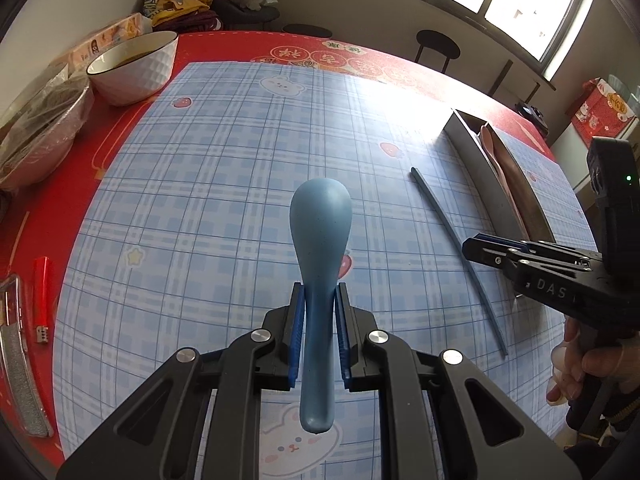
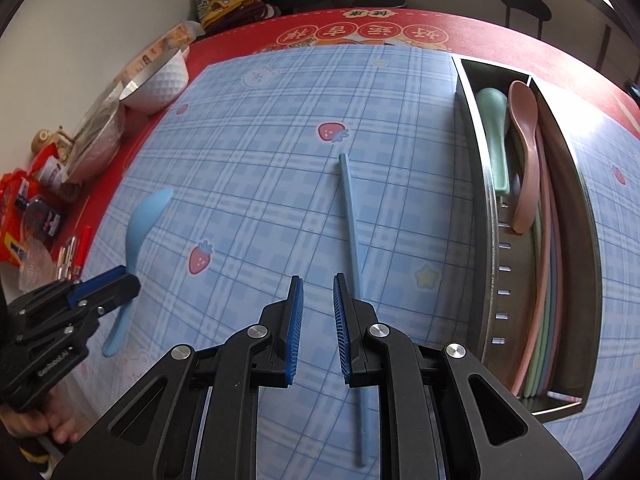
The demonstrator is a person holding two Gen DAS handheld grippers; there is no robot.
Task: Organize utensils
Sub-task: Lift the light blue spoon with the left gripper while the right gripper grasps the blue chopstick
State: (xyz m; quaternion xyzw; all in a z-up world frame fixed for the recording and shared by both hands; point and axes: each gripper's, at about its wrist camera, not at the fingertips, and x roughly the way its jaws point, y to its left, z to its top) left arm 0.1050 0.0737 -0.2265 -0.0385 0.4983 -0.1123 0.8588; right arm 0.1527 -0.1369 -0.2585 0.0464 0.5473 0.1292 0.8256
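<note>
My left gripper [image 1: 319, 286] is shut on the handle of a blue spoon [image 1: 320, 240], held above the blue plaid mat with its bowl pointing away. The right wrist view shows that spoon [image 2: 144, 216] and the left gripper [image 2: 120, 278] at the left. My right gripper [image 2: 318, 276] hovers over the mat, its jaws narrowly apart with nothing between them. A blue chopstick [image 2: 350, 208] lies on the mat and passes under its right finger. The metal tray [image 2: 490, 240] to the right holds a green spoon [image 2: 496, 136], a pink spoon [image 2: 528, 152] and several chopsticks [image 2: 544, 280].
A white bowl [image 1: 136, 68] and a plastic-wrapped bowl [image 1: 36, 136] stand at the mat's far left on the red tablecloth. A red lighter [image 1: 42, 292] lies by the left edge, with snack packets [image 2: 20, 216] nearby. Stools [image 1: 438, 44] stand beyond the table.
</note>
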